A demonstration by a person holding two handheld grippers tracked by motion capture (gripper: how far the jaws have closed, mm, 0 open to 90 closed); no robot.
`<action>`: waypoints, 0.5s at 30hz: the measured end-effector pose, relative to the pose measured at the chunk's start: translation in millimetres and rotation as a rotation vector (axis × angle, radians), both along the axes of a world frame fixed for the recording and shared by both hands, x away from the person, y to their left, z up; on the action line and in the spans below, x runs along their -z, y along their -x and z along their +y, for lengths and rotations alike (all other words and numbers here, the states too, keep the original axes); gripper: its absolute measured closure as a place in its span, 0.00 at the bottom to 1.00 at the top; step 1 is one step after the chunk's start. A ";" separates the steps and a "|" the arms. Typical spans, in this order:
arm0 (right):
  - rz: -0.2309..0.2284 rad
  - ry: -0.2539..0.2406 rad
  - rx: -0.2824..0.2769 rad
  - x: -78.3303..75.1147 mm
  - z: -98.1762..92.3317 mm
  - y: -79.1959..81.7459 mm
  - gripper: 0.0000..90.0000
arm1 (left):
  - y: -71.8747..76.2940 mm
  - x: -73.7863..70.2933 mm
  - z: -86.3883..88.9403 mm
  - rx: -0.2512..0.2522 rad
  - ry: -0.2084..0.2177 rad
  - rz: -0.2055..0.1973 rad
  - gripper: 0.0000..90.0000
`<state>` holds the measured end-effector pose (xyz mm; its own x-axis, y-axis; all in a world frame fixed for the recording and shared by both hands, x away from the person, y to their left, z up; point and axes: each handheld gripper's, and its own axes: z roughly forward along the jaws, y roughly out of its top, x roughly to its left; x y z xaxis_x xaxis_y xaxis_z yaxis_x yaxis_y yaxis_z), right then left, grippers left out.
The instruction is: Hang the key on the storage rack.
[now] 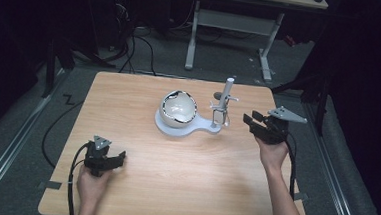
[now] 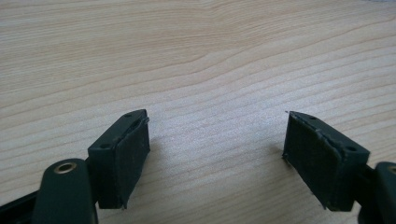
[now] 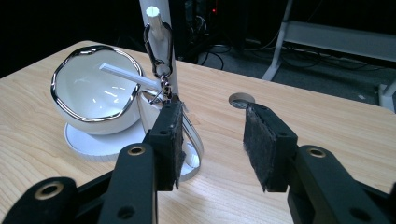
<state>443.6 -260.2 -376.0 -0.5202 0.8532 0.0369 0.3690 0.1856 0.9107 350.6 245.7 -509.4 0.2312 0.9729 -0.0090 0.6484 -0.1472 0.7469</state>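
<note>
Dark room all around, with cables on the grey floor and a white-legged desk frame [image 1: 231,25] past the far edge of a light wooden table [image 1: 138,184]. Sitting a bit beyond the middle of the table is a white stand [image 1: 190,127] with a flat round base, and on that base rests a glossy white bowl [image 1: 178,108] with a wavy chrome rim, tilted so its opening faces up and toward the person. Just right of the bowl, on the same base, a thin white post [image 1: 225,100] goes up, and a metal clip [image 3: 159,46] hangs on it, easiest to see in the right gripper view.

Right gripper [image 1: 253,122] hovers just to the right of the stand, near the post but not touching it. Its jaws stand apart with nothing between them, just bare tabletop and a round cable hole [image 3: 241,100] behind.

Left gripper [image 1: 118,158] sits low at the near left part of the table, well apart from the stand. Jaws wide apart there too, only wood grain between the pads [image 2: 128,156].
</note>
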 end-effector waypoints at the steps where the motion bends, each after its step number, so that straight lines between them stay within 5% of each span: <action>1: 0.000 -0.005 0.002 0.4 -1.7 1.4 0.64 | 0.0 0.0 0.0 0.000 -0.001 0.000 0.26; 15: -0.014 -0.015 0.009 -1.7 -10.9 10.7 0.64 | 0.0 0.0 -0.1 0.000 -0.001 0.000 0.26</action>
